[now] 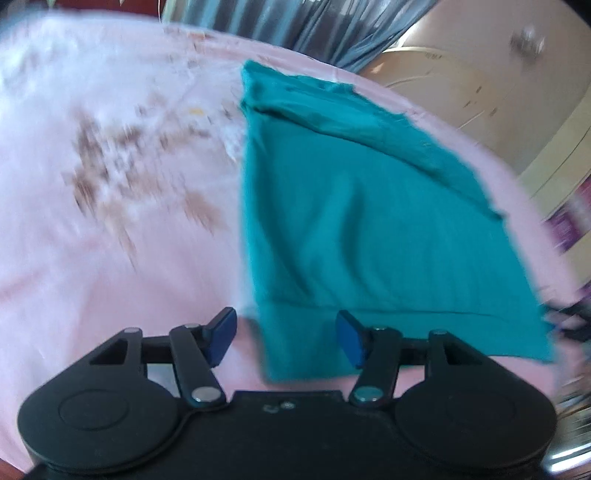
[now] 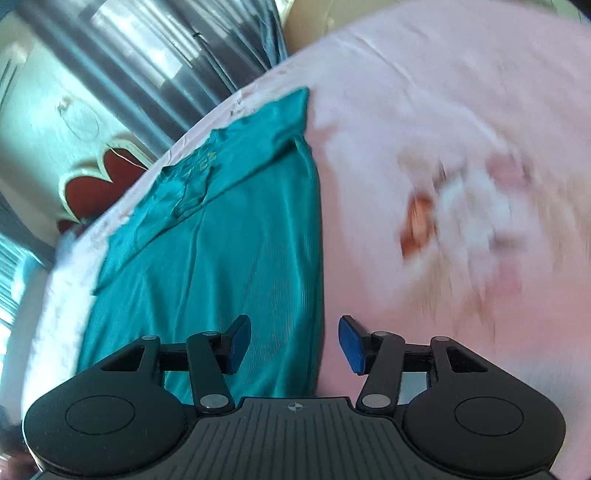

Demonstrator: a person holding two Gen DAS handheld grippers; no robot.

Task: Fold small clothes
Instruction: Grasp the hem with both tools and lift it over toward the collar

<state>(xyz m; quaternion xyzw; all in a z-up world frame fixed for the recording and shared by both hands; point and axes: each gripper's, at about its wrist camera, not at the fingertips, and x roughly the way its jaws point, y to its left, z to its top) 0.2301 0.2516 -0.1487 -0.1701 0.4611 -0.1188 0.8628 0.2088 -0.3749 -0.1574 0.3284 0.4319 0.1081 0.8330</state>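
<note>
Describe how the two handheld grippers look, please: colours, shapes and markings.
Both are black. The left gripper and right gripper each have blue-padded fingers, linkage bars with silver rivets and two round housings. The right one's body is ribbed, with a small crosshair mark.

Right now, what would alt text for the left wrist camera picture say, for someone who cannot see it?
A teal garment, partly folded, lies flat on a pink bedsheet with a blurred brownish print. The left gripper fills the bottom of the frame, its blue-padded jaws apart above the garment's near corner, gripping nothing. Grey curtains hang behind the bed.
</note>
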